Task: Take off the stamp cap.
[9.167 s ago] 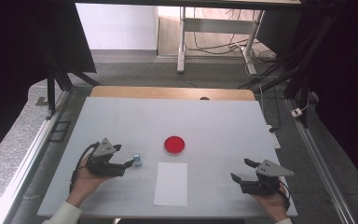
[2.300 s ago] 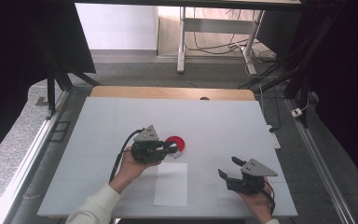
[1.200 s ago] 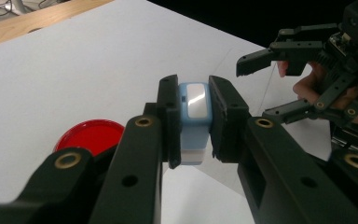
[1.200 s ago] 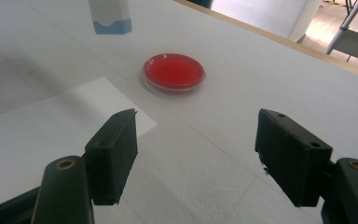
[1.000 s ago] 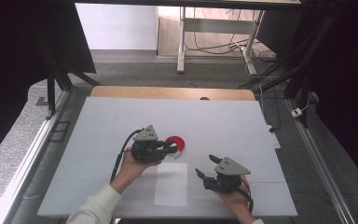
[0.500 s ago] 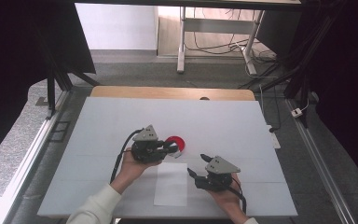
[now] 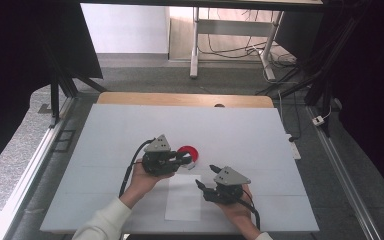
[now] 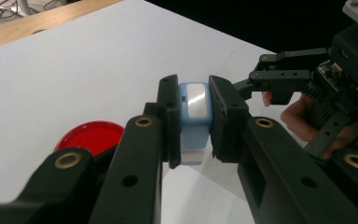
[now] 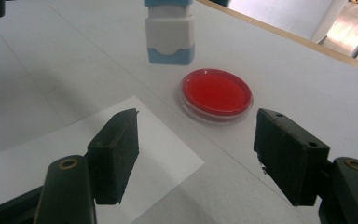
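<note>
A small blue and white stamp hangs a little above the table, and my left gripper is shut on its blue upper part. In the right gripper view the stamp hangs just in front of a round red dish, with its white and blue base pointing down. My right gripper is open with nothing between its fingers, and it faces the dish and stamp over the corner of a white paper sheet. From above, the left gripper is beside the red dish, and the right gripper is at the sheet's right edge.
The white table has a wooden strip along its far edge. Black frames and cables stand around the table. The right gripper's fingers are close to the right of the stamp in the left gripper view.
My right gripper has moved left and a little forward, from the table's right side to the sheet's right edge near the stamp. The left gripper has kept still with the stamp.
</note>
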### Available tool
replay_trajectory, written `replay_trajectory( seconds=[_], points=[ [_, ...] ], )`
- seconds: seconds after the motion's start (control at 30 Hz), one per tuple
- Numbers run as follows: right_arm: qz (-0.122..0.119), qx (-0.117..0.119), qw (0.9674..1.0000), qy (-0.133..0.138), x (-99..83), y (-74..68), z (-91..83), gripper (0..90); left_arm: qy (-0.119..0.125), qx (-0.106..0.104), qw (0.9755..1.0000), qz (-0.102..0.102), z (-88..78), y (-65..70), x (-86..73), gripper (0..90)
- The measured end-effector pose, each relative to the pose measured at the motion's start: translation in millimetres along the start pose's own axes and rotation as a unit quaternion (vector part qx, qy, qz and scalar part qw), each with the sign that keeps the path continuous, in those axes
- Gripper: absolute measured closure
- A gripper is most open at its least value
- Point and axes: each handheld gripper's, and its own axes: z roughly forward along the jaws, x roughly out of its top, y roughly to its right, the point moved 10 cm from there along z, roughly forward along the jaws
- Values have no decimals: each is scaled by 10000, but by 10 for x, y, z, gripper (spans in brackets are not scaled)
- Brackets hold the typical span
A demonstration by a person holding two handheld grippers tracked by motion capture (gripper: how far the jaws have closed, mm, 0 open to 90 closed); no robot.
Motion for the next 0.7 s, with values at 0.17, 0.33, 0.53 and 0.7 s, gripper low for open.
replay_trajectory(
  seconds=[0.17,0.33,0.53,0.7],
  points=[
    [-32,21,10000,14,32,-49,55,304,7,-5,10000,13,10,17,1,748],
    [-42,24,10000,47,69,-67,103,312,0,-20,10000,23,25,36,-1,749],
    [-49,39,10000,56,106,-84,159,331,-18,-24,10000,24,47,53,-11,749],
    [-34,37,9999,116,159,-103,212,352,0,3,10000,7,60,57,-21,748]
  ],
)
